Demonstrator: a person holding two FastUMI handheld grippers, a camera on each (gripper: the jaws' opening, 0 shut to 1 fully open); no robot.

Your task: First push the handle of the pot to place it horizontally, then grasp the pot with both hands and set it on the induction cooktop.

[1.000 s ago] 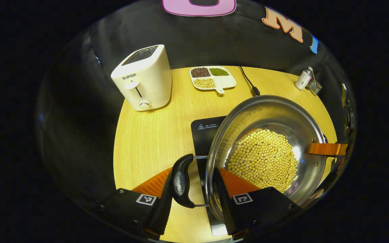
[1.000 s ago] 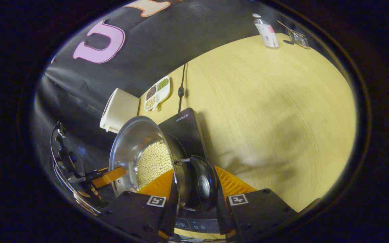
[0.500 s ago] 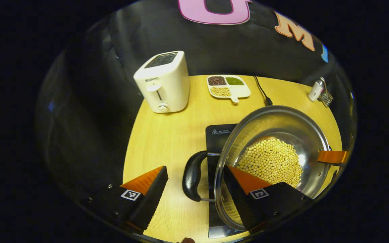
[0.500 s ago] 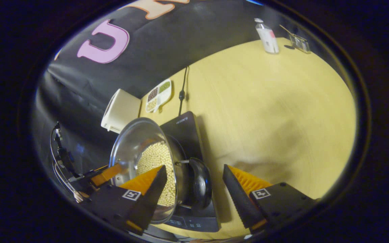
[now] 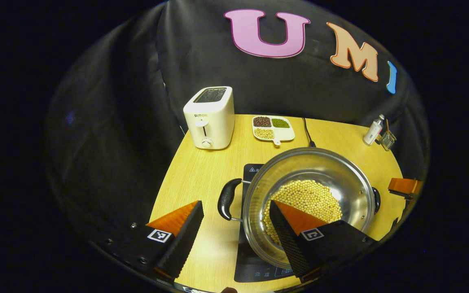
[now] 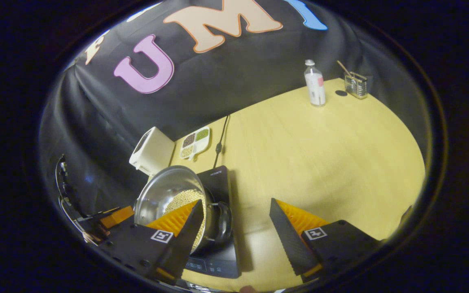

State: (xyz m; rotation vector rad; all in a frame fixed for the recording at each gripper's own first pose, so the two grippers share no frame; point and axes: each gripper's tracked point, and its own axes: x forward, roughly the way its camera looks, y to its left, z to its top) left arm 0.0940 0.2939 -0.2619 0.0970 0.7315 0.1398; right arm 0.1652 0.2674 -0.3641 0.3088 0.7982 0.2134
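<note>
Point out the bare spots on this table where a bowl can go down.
Widest bare wood on the table: right of the induction cooktop, up to the bottle and holder. A smaller patch lies between toaster and pot. Crowded: around the bean tray and cord.

Steel pot [image 5: 340,171] w/ yellow beans [image 5: 303,195], black handles; black cooktop [image 6: 218,183]; white toaster [image 5: 210,118]; pale-wood table [image 6: 320,154].
</note>
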